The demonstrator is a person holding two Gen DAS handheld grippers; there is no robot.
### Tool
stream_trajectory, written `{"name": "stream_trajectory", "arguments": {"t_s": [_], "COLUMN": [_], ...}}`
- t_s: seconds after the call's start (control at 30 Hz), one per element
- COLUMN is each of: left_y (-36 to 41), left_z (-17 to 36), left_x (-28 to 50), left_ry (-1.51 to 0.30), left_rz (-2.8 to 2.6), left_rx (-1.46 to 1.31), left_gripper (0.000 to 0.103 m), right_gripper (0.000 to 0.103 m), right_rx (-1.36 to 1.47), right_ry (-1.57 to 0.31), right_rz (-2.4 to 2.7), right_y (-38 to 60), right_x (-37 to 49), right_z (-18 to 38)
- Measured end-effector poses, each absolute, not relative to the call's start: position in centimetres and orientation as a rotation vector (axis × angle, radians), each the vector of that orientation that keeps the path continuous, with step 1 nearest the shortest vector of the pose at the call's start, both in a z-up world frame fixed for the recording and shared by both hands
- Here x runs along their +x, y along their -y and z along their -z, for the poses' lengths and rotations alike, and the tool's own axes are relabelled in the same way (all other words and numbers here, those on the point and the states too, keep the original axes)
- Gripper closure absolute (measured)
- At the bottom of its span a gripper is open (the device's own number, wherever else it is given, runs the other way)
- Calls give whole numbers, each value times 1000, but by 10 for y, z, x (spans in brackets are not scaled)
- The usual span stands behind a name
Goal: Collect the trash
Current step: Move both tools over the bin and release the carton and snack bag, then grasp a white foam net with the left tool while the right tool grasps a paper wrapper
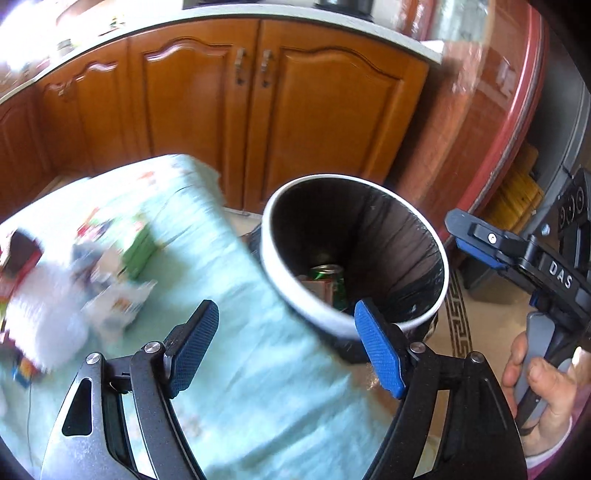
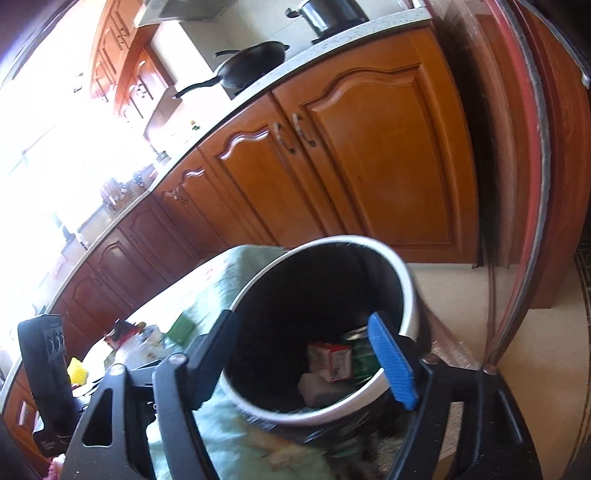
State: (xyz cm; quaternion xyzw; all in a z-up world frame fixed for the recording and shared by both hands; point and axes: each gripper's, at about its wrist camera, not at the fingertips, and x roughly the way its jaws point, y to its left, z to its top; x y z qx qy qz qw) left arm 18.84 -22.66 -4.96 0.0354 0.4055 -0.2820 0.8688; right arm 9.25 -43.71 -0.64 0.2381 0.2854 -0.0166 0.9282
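A bin (image 1: 436, 258) with a white rim and a black liner stands beside the table's corner. Inside it lie a green can (image 1: 330, 277) and a red-and-white carton (image 1: 314, 286). My left gripper (image 1: 286, 332) is open and empty, over the pale green tablecloth (image 1: 240, 369) just short of the bin's rim. My right gripper (image 2: 303, 343) is open above the bin (image 2: 404, 277), nothing between its pads; below it lie the carton (image 2: 332, 360), the can (image 2: 364, 358) and a white wad (image 2: 321, 391). A blurred pile of trash (image 1: 92, 280) lies on the cloth at the left.
Brown wooden cabinets (image 1: 207, 122) under a pale countertop (image 2: 258, 88) run behind the table. A black wok (image 2: 255, 62) and a pot (image 2: 328, 13) stand on it. A red-edged panel (image 2: 532, 147) rises at the right. A hand (image 1: 543, 387) holds the right gripper's handle above tiled floor (image 2: 450, 284).
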Motion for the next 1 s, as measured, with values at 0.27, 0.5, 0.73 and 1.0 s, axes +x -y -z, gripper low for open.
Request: {"name": "stream_trajectory", "arguments": {"t_s": [0.27, 0.5, 0.73, 1.0], "left_y": [157, 99, 52, 7], "left_z": [54, 59, 68, 72], "left_x": [161, 148, 143, 137], "left_ry": [-821, -815, -827, -818], "left_rz": [477, 373, 289, 207], "left_rx": [25, -24, -79, -134], "left_gripper": [25, 22, 21, 16], "right_gripper": [23, 17, 17, 17], "right_rx": [469, 420, 381, 346], "right_ry": [-637, -696, -731, -746], "right_rz": [-58, -154, -211, -246], "right_y": [378, 325, 286, 260], "right_x": [93, 102, 104, 118], "right_z": [17, 25, 34, 32]}}
